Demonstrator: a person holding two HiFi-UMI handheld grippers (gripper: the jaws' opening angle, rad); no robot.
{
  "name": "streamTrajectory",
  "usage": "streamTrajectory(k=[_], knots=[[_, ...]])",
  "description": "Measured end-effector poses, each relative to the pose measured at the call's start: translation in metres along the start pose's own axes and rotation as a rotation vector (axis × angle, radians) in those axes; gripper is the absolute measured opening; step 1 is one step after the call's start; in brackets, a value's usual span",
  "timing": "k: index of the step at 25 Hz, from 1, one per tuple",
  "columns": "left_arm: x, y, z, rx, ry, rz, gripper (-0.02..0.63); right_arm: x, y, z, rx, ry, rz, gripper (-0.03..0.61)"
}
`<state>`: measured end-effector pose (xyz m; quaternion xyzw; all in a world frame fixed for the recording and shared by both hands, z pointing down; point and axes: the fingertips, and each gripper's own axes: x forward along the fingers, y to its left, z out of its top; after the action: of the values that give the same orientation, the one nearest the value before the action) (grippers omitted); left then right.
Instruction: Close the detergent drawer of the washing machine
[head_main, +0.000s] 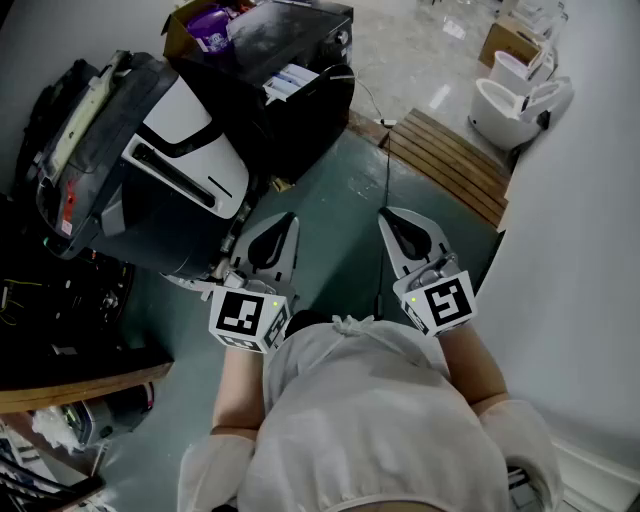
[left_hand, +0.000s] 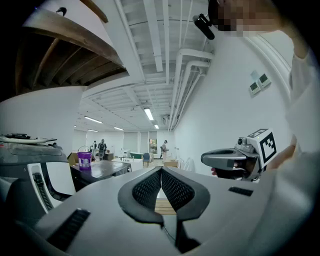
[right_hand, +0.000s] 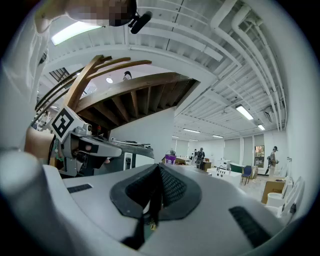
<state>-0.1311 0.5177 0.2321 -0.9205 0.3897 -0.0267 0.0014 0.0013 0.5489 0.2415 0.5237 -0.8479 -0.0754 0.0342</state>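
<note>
Holds the left gripper (head_main: 288, 222) and the right gripper (head_main: 388, 218) side by side, low before the torso, above the green floor (head_main: 335, 215) and apart from each other. Shows both narrow: on each, the dark ribbed pads (left_hand: 147, 190) meet at the tips with nothing gripped between. Finds the washing machine (head_main: 110, 200) at the left, near the left gripper but not touching it, dark-bodied with a white panel (head_main: 190, 140) bearing a dark slot. Cannot pick out the detergent drawer on it, nor tell whether out or in. Has beyond a dark desk (head_main: 290, 70) with a cardboard box (head_main: 180, 25) at its far end, wooden slats (head_main: 450, 160) on the floor to the right, and white toilets (head_main: 515, 100) past them.
</note>
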Motion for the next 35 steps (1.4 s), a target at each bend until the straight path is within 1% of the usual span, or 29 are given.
streamTrajectory(k=[4, 10, 15, 18, 23, 25, 29, 32, 35], knots=[[0.002, 0.002, 0.002, -0.007, -0.004, 0.003, 0.02, -0.001, -0.004, 0.0, -0.001, -0.001, -0.001, 0.0], [0.011, -0.002, -0.005, 0.003, 0.02, -0.01, 0.02, 0.001, -0.013, -0.006, 0.008, 0.008, -0.015, 0.0], [0.019, -0.005, -0.011, -0.012, 0.032, -0.018, 0.02, 0.001, -0.017, -0.008, 0.029, -0.007, -0.023, 0.0], [0.027, -0.005, -0.013, -0.008, 0.045, -0.024, 0.02, 0.004, -0.022, -0.012, 0.03, 0.007, -0.033, 0.002], [0.043, -0.003, -0.021, -0.027, 0.073, -0.035, 0.02, 0.014, -0.04, -0.024, 0.106, 0.045, -0.04, 0.003], [0.05, 0.003, -0.027, -0.03, 0.086, -0.039, 0.02, 0.022, -0.046, -0.031, 0.126, 0.057, -0.042, 0.003], [0.071, 0.019, -0.041, -0.04, 0.106, -0.041, 0.02, 0.043, -0.062, -0.046, 0.132, 0.088, -0.048, 0.003], [0.1, 0.039, -0.048, -0.047, 0.112, -0.04, 0.02, 0.069, -0.08, -0.057, 0.134, 0.104, -0.048, 0.005], [0.142, 0.066, -0.052, -0.059, 0.119, -0.041, 0.02, 0.106, -0.105, -0.067, 0.136, 0.124, -0.044, 0.005]])
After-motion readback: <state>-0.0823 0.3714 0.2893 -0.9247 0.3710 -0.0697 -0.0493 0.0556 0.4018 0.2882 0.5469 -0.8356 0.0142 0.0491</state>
